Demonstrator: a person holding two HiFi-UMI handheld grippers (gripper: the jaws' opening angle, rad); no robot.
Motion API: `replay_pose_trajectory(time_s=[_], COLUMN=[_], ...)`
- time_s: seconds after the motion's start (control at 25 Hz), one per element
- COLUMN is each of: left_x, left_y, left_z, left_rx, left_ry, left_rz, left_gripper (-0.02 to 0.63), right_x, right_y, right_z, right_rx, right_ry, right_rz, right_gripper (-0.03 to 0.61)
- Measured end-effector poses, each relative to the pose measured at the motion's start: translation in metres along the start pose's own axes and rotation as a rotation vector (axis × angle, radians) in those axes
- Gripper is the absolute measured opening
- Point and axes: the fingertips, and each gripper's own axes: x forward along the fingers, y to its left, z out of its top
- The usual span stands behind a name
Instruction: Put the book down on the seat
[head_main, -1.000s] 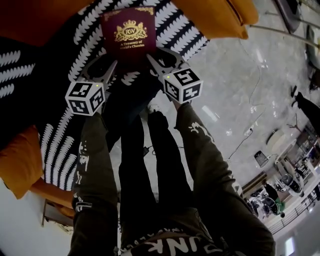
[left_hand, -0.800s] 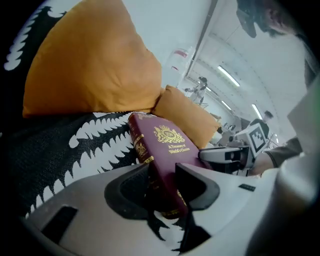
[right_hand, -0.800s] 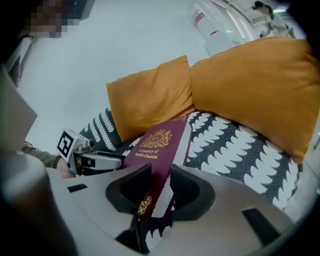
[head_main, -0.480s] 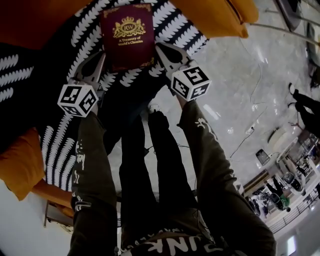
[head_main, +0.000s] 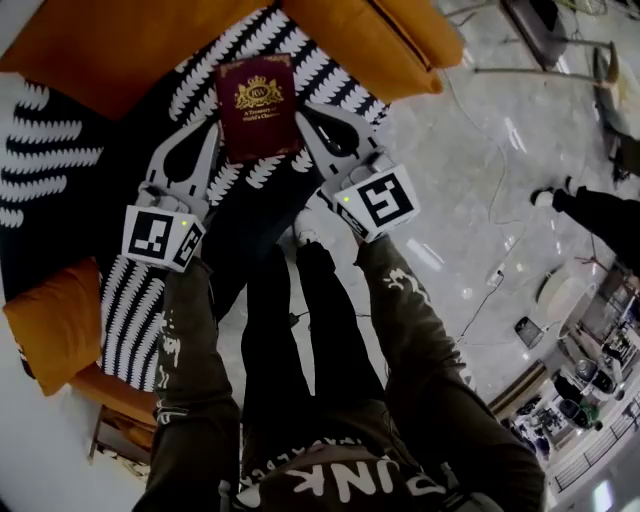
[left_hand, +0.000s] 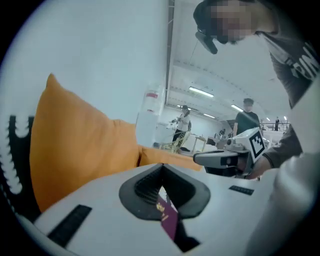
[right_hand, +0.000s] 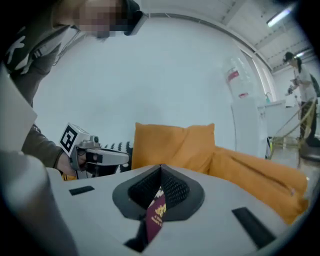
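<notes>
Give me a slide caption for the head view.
Left gripper and right gripper each pinch the maroon book at the patterned seat.

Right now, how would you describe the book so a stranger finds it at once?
Start at the orange cushions and the black seat cover with white leaf marks. Above that cover, the left gripper and the right gripper pinch the book by its side edges. It is the only dark red thing, with a gold crest.

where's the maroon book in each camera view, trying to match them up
head view: book upper centre, lying flat on the striped seat.
left gripper view: book low centre, a maroon sliver in the dark opening.
right gripper view: book low centre, likewise a sliver.
shared landmark: orange cushion.
</notes>
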Motion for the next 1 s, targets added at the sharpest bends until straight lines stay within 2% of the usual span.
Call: replay_pose_trajectory(time_s=[0.2,0.32,0.4,0.48,0.6,0.72,1.0], left_x=[-0.049,-0.091,-0.117,-0.137,-0.16,-0.18,-0.199], left_y=[-0.047,-0.088,-0.116,-0.136,-0.157,-0.175,-0.191], left_z=[0.157,0.26,0.314,0.353,0.393,0.415,0.424], left_rx=[0.079,0.135,0.179,0.22,0.267,0.306,0.322], left_ry=[-0.098,-0.146,-0.164,-0.179,-0.199,-0.208,-0.219], left_rz=[-0.006,-0.007,-0.011,-0.017,-0.025,-0.03,-0.035], left_gripper=[0.003,0.003,0.003,0.003,0.003,0.003,0.004], right_x=[-0.048,-0.091,-0.119,-0.14,-0.161,-0.179,-0.197], right_y=[0.047,0.084,0.102,0.112,0.125,0.138,0.155], right_z=[0.162,0.254,0.303,0.341,0.387,0.416,0.434], right_rx=[-0.109,-0.167,-0.181,-0.184,-0.206,-0.229,-0.271], right_ry=[-0.162,-0.2,-0.214,-0.237,-0.285,-0.318,-0.319], right_rz=[0.035,0.049,0.043,0.028,0.02,0.023,0.039], right_gripper=[0.009,0.009,0.009,0.009,0.009,0.009,0.009])
